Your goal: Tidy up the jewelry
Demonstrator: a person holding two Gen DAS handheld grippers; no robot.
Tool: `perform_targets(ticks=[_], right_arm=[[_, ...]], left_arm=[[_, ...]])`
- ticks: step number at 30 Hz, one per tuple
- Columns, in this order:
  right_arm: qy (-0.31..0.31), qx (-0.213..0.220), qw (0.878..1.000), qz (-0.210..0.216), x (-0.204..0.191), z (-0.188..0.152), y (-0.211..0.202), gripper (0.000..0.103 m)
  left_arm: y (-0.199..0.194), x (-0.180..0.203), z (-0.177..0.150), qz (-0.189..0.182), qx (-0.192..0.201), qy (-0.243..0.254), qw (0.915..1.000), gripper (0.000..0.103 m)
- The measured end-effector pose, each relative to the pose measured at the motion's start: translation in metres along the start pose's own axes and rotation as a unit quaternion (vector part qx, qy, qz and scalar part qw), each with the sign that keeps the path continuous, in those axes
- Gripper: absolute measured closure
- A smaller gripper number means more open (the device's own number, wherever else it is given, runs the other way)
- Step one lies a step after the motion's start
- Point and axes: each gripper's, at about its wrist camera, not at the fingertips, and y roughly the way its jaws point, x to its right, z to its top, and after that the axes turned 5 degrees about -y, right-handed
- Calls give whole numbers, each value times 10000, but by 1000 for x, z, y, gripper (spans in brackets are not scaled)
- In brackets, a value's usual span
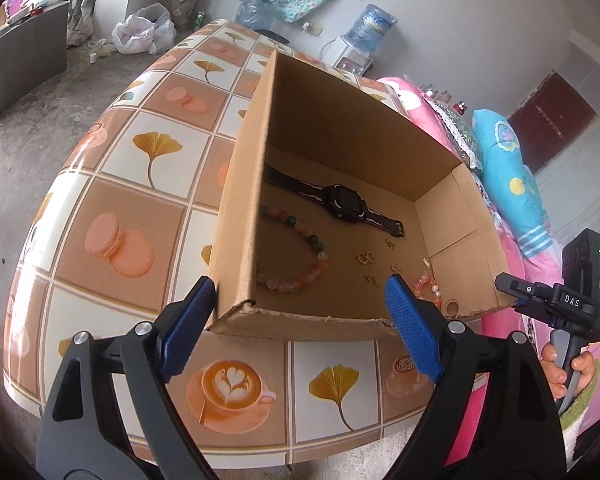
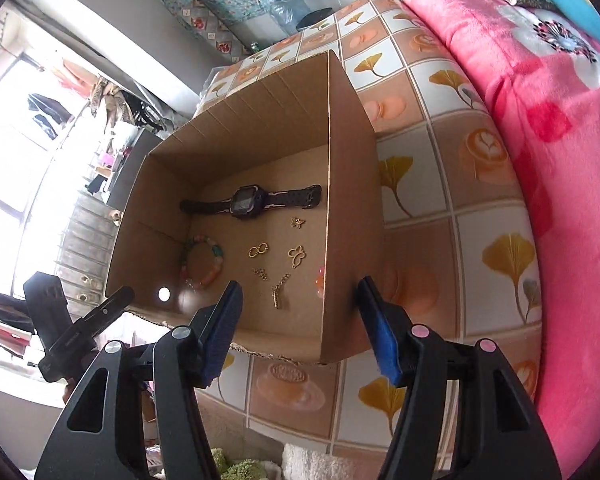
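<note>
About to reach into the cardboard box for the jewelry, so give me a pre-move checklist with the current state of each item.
1. Left gripper open and holding nothing: ok.
2. Right gripper open and holding nothing: ok.
3. Cardboard box open at the top, with no lid or flap over it: ok.
4. Jewelry lies separate on the box floor: watch, beaded bracelet, gold butterfly charm and gold chain are apart from one another: ok.
5. Which piece goes first, and where it belongs: cannot tell.
6. Left gripper clear of the box wall: cannot tell; one fingertip is near the corner.
</note>
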Motion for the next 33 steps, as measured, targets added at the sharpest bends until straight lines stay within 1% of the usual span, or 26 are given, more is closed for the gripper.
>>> perform_targets(ticks=[5, 7, 12, 14, 15, 18, 19, 21, 24, 26, 27, 28, 29, 30, 31, 32, 33], right_arm=[[36, -12, 9999, 128, -6, -25, -9, 44], [-26, -7, 9999, 119, -9, -33, -11, 42], [31, 140, 9998, 136, -7, -42, -13, 41], [128, 239, 9995, 181, -6, -45, -16, 41], [155, 320, 9992, 190, -6, -48, -20, 41], [115, 682, 9976, -85, -7, -64, -37, 30], [59, 808, 9965, -215, -9, -71, -43, 29], [-87, 1008, 9934, -533, -14, -85, -54, 28], [-555, 1380, 9830, -1078, -33, -108, -69, 27], [-994, 1882, 9677, -1350, -54, -123, -85, 20], [-1133, 2145, 9592, -1451, -63, -130, -93, 9], [-1260, 2516, 9469, -1558, -74, -138, -103, 6], [-1363, 2803, 9363, -1617, -82, -144, -109, 6], [-1519, 3097, 9228, -1714, -92, -151, -114, 6], [-1620, 3235, 9151, -1781, -98, -154, -116, 6], [-1709, 3316, 9096, -1830, -105, -156, -115, 6], [-1787, 3300, 9081, -1857, -109, -156, -112, 6]], left_arm=[[-19, -5, -20, 103, 36, -24, 9999, 21], [-23, -6, -27, 104, 71, -15, 9999, 21], [-27, -7, -34, 114, 187, 128, 9997, 21], [-34, -3, -37, 211, 332, 258, 9989, 21], [-40, -1, -41, 282, 464, 350, 9979, 21], [-64, 6, -54, 439, 894, 682, 9927, 19], [-73, 9, -60, 525, 1022, 783, 9903, 19], [-86, 14, -70, 615, 1156, 958, 9868, 14], [-100, 24, -86, 730, 1275, 1199, 9819, 12], [-108, 32, -93, 915, 1398, 1259, 9779, 11], [-111, 36, -95, 988, 1463, 1253, 9763, 10], [-114, 39, -96, 1039, 1527, 1242, 9749, 9], [-116, 43, -97, 1059, 1584, 1237, 9739, 9], [-118, 47, -97, 1144, 1647, 1249, 9717, 9], [-119, 52, -98, 1305, 1723, 1268, 9681, 9], [-120, 56, -99, 1408, 1812, 1287, 9648, 9], [-119, 59, -100, 1485, 1904, 1319, 9614, 9]])
